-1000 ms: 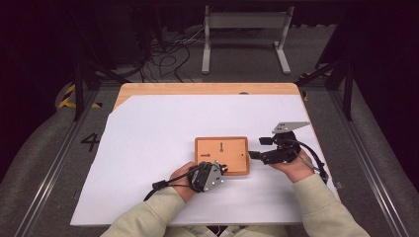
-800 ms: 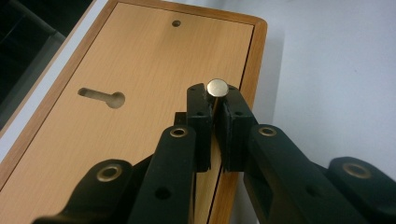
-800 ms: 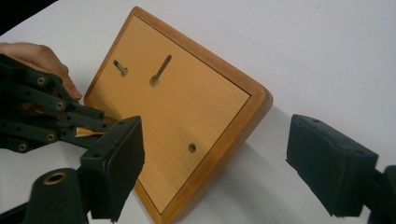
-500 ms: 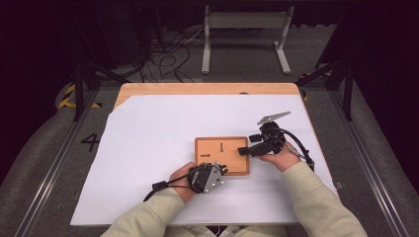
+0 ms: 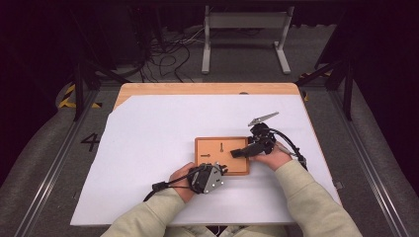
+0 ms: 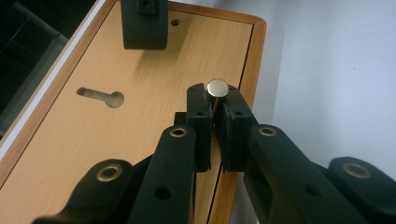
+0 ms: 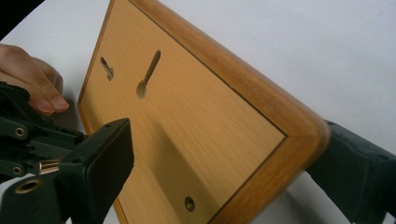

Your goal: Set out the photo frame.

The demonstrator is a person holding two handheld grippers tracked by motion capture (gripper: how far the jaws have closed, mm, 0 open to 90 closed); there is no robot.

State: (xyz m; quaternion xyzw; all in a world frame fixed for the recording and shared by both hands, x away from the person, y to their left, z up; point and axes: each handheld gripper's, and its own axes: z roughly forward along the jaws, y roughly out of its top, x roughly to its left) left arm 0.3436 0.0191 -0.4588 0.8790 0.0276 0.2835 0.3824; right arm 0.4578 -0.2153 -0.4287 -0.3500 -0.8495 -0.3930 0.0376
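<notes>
the wooden board [image 5: 222,155] lies flat on the white sheet [image 5: 148,148] that covers the table, near the person's side. from the high view, it has two key-shaped slots cut in it. the left gripper [image 5: 221,171] sits at the board's near edge, low by the person's left hand [image 5: 180,177]. the right gripper [image 5: 236,153] reaches in from the right and its tip lies over the board's right part. from up here i cannot tell how its jaws stand.

in the left gripper view, the jaws are almost closed and pinch a small metal peg [image 6: 217,88] between their tips. the peg's round shiny top pokes out above them. it hangs just over the board's edge strip [image 6: 247,70], well apart from the key-shaped slot [image 6: 101,96] on the left. the other gripper's black jaw [image 6: 144,23] rests on the board at the top.

in the right gripper view, the jaws are wide, one on each side of the board's corner [image 7: 299,135]. one jaw lies over the wood and the other is outside the rim, so the corner sits between them. i cannot tell if they press on it.

what could go wrong, i think: the peg is held only by its thin part, so it could slip or tip and drop. it is also far from the slot, so it could bump the rim. if the right jaws do not hold, the board could slide.
</notes>
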